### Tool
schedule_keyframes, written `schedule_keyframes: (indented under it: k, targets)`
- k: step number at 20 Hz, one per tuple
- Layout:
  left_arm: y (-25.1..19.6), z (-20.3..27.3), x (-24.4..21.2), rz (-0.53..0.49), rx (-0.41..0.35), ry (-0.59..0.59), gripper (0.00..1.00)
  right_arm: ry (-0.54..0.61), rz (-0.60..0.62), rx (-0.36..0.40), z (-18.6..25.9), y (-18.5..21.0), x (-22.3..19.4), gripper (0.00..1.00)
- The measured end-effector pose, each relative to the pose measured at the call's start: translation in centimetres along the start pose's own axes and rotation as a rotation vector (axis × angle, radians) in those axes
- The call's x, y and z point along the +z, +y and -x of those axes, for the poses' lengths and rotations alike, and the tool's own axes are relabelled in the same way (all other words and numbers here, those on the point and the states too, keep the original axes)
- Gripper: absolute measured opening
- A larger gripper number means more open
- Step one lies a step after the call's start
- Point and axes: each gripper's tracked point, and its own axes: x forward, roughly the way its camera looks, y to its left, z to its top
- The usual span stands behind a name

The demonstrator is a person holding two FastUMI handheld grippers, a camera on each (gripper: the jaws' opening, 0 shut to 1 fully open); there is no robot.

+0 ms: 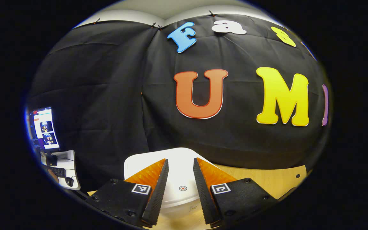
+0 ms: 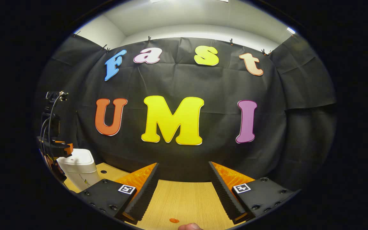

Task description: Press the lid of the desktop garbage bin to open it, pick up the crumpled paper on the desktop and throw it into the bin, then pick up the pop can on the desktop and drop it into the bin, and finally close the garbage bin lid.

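Because the left gripper hung with fingers spread above the bin lid, a press off its marked centre could have tipped the bin; the right gripper idled over the table, fingers also apart.

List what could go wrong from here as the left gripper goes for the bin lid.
1. The left gripper hangs over the white bin with its jaws apart; the lid's round mark sits in the gap, so a straight push might miss it.
2. In the right gripper view the bin stands near the wooden table's edge; an off-centre press could perhaps shove or tip it.
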Motion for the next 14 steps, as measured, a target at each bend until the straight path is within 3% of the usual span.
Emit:
schedule_keyframes:
  k: [5,9,10,11,12,13,14]
  targets:
    - [0.2,-0.8,-1.4,-0.003,0.015,0.035,0.38,0.016,0.008,-0.002,-0.5,-0.2,-0.6,0.94]
    - [0.1,-0.7,-4.0,0.029,0.015,0.113,0.32,0.024,0.003,-0.007,-0.7,-0.4,-1.1,0.94]
    - [0.2,-0.7,-3.4,0.026,0.011,0.079,0.31,0.025,0.001,-0.007,-0.7,-0.3,-1.2,0.94]
    - [-0.1,-0.7,-3.6,0.02,0.012,0.089,0.31,0.027,0.002,-0.006,-0.8,-0.3,-1.4,0.94]
    - [0.1,-0.4,-3.8,0.014,0.018,0.094,0.38,0.03,0.001,-0.005,-0.8,-0.2,-1.6,0.94]
    - [0.2,-0.6,-3.8,0.014,0.023,0.089,0.3,0.033,0.0,-0.004,-0.9,-0.1,-1.7,0.94]
    - [0.5,-0.6,-4.1,0.03,0.036,0.093,0.3,0.039,-0.003,-0.002,-0.9,0.0,-2.0,0.94]
